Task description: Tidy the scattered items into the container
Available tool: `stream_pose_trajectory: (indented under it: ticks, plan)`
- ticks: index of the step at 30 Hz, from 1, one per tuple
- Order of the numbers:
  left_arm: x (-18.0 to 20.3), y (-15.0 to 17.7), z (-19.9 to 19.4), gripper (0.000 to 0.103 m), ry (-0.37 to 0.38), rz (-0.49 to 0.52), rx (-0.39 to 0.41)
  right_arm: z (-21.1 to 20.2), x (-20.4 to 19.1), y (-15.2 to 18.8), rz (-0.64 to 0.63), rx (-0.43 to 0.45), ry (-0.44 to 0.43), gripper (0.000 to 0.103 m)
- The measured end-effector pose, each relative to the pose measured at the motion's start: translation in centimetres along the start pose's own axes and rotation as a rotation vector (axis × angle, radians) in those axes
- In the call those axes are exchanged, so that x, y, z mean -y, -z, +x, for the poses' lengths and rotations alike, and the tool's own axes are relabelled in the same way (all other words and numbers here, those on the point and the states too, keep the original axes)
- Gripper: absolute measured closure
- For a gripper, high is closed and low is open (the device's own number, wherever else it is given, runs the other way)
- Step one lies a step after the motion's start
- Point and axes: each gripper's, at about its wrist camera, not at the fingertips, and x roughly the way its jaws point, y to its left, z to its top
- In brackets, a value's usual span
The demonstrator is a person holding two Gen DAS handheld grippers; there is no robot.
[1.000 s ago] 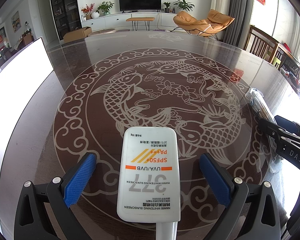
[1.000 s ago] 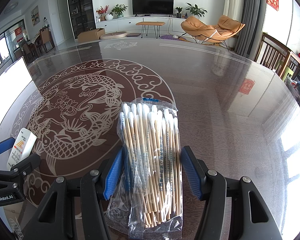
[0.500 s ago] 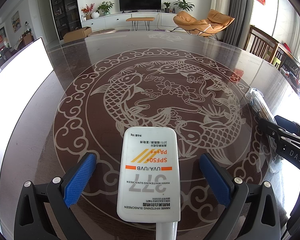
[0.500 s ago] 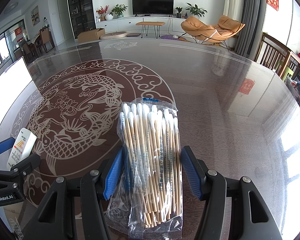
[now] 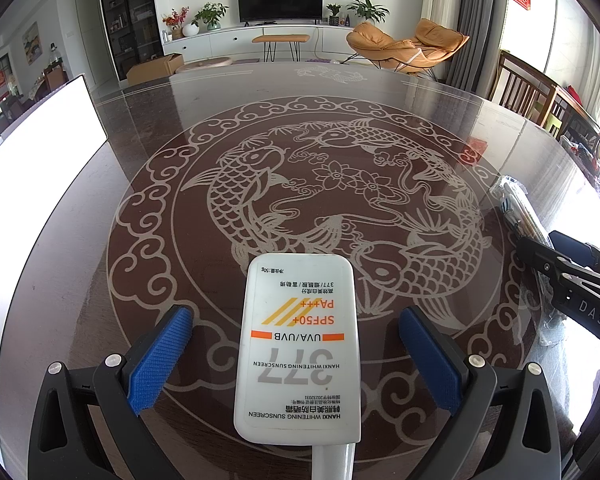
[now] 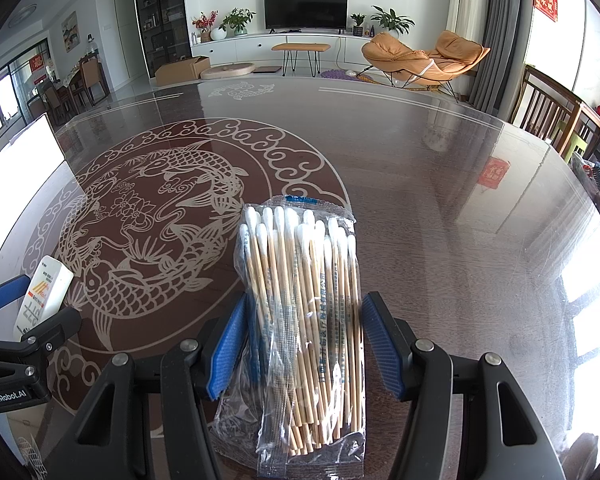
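A white sunscreen tube (image 5: 298, 344) lies flat on the dark glass table (image 5: 340, 96), cap end toward me. My left gripper (image 5: 294, 316) is open and straddles it, with both blue pads well clear of its sides. A clear bag of cotton swabs (image 6: 300, 280) lies to the right, and my right gripper (image 6: 305, 306) is shut on it, one blue pad against each long edge. The right wrist view shows the tube (image 6: 46, 284) and the left gripper (image 6: 36, 308) at far left. In the left wrist view, the bag (image 5: 520, 208) and right gripper (image 5: 556, 248) appear at the right edge.
A bright white, overexposed box-like thing (image 5: 40, 148) stands on the table's left side; what it is I cannot tell. Wooden chairs (image 5: 532, 92) stand beyond the table's right rim. A carp pattern (image 5: 320, 200) covers the tabletop ahead of the tube.
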Motion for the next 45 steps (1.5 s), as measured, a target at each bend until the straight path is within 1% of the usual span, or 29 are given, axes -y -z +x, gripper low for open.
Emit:
stream_pose_trajectory:
  ticks: [25, 28, 30, 31, 32, 35, 37, 38, 40, 45]
  plan:
    - [0.0, 0.0, 0.0, 0.000, 0.004, 0.010, 0.000, 0.0, 0.0, 0.0, 0.000, 0.000, 0.000, 0.044]
    - [-0.7, 0.2, -0.3, 0.000, 0.063, 0.072, -0.015, 0.0, 0.0, 0.0, 0.000, 0.000, 0.000, 0.044]
    - [-1.9, 0.7, -0.9, 0.000, 0.086, 0.072, -0.011, 0.0, 0.0, 0.0, 0.000, 0.000, 0.000, 0.044]
    - [-2.6, 0.9, -1.2, 0.000, 0.102, 0.059, -0.007, 0.0, 0.0, 0.0, 0.000, 0.000, 0.000, 0.044]
    - [-3.6, 1.1, -1.5, 0.000, 0.135, 0.039, -0.002, 0.0, 0.0, 0.0, 0.000, 0.000, 0.000, 0.044]
    - [-5.6, 1.3, -2.1, 0.000, 0.264, -0.031, 0.007, 0.0, 0.0, 0.0, 0.000, 0.000, 0.000, 0.044]
    - [-6.0, 0.9, -2.1, 0.000, 0.336, -0.068, -0.005, 0.0, 0.0, 0.0, 0.000, 0.000, 0.000, 0.044]
    - [-5.7, 0.7, -2.0, 0.000, 0.337, -0.068, -0.011, 0.0, 0.0, 0.0, 0.000, 0.000, 0.000, 0.044]
    - [-4.7, 0.4, -1.8, 0.000, 0.300, -0.033, -0.019, 0.0, 0.0, 0.0, 0.000, 0.000, 0.000, 0.044]
    - [-0.9, 0.4, -0.9, 0.000, 0.114, 0.140, -0.063, 0.0, 0.0, 0.0, 0.000, 0.000, 0.000, 0.044]
